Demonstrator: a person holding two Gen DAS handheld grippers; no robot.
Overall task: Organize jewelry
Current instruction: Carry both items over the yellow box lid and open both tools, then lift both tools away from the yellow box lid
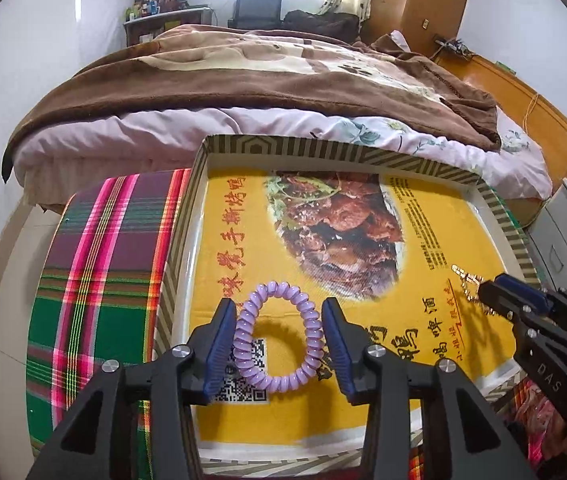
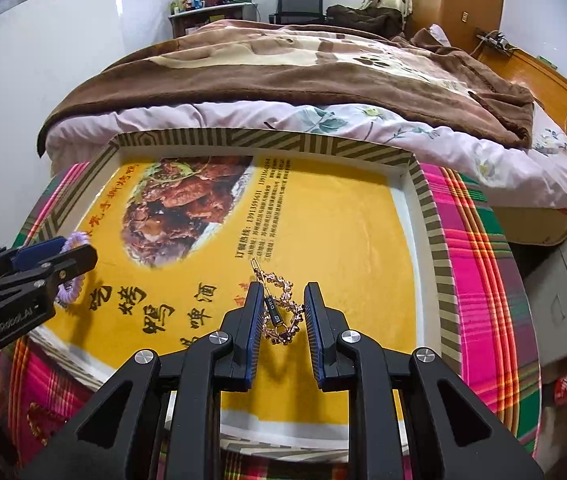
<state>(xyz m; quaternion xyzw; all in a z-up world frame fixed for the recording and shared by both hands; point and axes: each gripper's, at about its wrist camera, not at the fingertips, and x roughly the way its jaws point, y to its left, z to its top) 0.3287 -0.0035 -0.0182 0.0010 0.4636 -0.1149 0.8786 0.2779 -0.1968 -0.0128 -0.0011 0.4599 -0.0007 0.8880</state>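
You are holding the left tool (image 1: 279,334) slack around the lilac spiral hair tie (image 1: 275,334) for laying in the striped-rim tray (image 1: 323,148), the right tool (image 2: 281,316) pinching the gold bracelet (image 2: 283,308) alongside.

Lilac spiral bracelet (image 1: 275,338) and gold chain bracelet (image 2: 283,310) over yellow-lined tray (image 2: 363,248).

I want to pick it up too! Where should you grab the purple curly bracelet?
Grab the purple curly bracelet across its ring, one side against each of the fingers, coming from above and the near edge of the tray. It lies flat on the yellow liner, so its springy outer sides are easiest to squeeze.
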